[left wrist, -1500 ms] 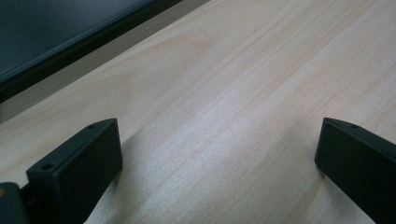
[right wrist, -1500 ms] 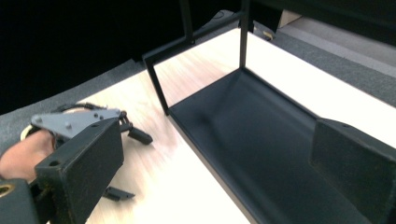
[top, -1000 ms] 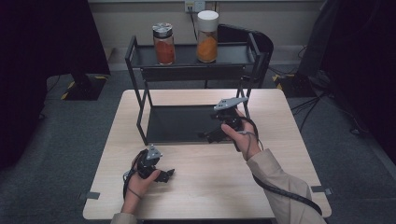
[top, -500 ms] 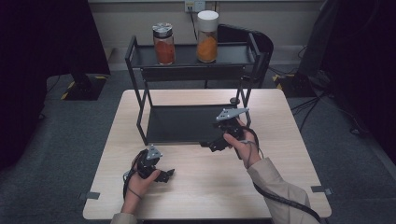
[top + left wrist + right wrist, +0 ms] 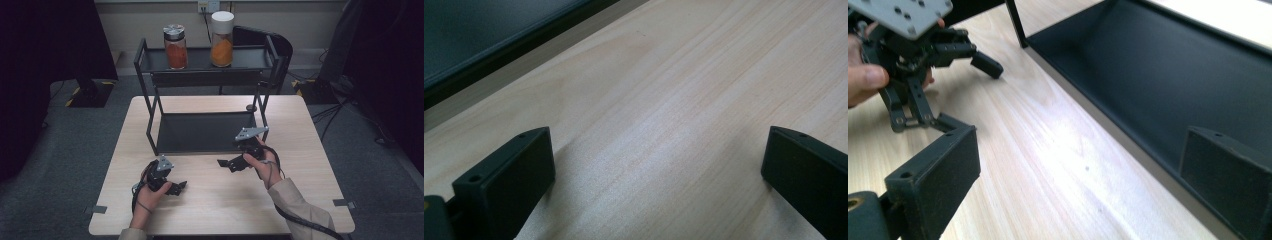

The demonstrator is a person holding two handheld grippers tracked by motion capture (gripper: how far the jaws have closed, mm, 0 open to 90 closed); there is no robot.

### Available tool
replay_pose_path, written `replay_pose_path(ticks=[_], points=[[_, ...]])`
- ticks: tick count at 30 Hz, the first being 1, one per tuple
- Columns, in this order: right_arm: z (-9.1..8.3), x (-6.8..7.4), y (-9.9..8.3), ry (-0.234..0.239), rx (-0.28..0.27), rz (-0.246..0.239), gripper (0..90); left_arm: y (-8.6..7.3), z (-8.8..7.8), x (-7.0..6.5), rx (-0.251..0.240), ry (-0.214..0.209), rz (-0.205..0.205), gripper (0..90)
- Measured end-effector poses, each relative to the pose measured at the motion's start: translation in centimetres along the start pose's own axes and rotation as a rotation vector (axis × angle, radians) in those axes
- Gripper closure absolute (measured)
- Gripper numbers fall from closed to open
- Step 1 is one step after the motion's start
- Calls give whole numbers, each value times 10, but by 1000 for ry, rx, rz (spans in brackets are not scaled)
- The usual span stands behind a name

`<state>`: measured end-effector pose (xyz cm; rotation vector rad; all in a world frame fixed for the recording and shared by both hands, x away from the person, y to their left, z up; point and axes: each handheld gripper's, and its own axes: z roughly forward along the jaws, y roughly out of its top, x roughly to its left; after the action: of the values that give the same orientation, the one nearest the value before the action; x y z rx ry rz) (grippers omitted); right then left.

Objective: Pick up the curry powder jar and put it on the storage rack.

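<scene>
The left claw [image 5: 172, 187] sits low over the table [image 5: 220, 210] near its front-left corner, jaws spread wide with only bare wood between them in the left gripper view. Behind it a black rack [image 5: 150, 100] stands at the table's back edge; on its top shelf a red jar [image 5: 175, 46] stands left of an orange jar [image 5: 222, 39], apart. The right claw [image 5: 231, 164], right of centre and just in front of the rack's lower shelf [image 5: 1148, 65], gapes wide and holds nothing.
</scene>
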<state>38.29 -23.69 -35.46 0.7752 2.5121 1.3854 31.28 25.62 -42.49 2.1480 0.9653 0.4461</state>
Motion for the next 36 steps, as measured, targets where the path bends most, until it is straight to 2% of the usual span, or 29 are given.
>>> replay_pose_path(ticks=[22,27,36], points=[[-7,-9,-38,-18,29,12,17,0,0,0,0,0,0,0],[-11,-12,-48,-18,17,35,17,0,0,0,0,0,1,0],[-18,-14,-63,-32,18,48,15,0,0,0,0,0,0,0]])
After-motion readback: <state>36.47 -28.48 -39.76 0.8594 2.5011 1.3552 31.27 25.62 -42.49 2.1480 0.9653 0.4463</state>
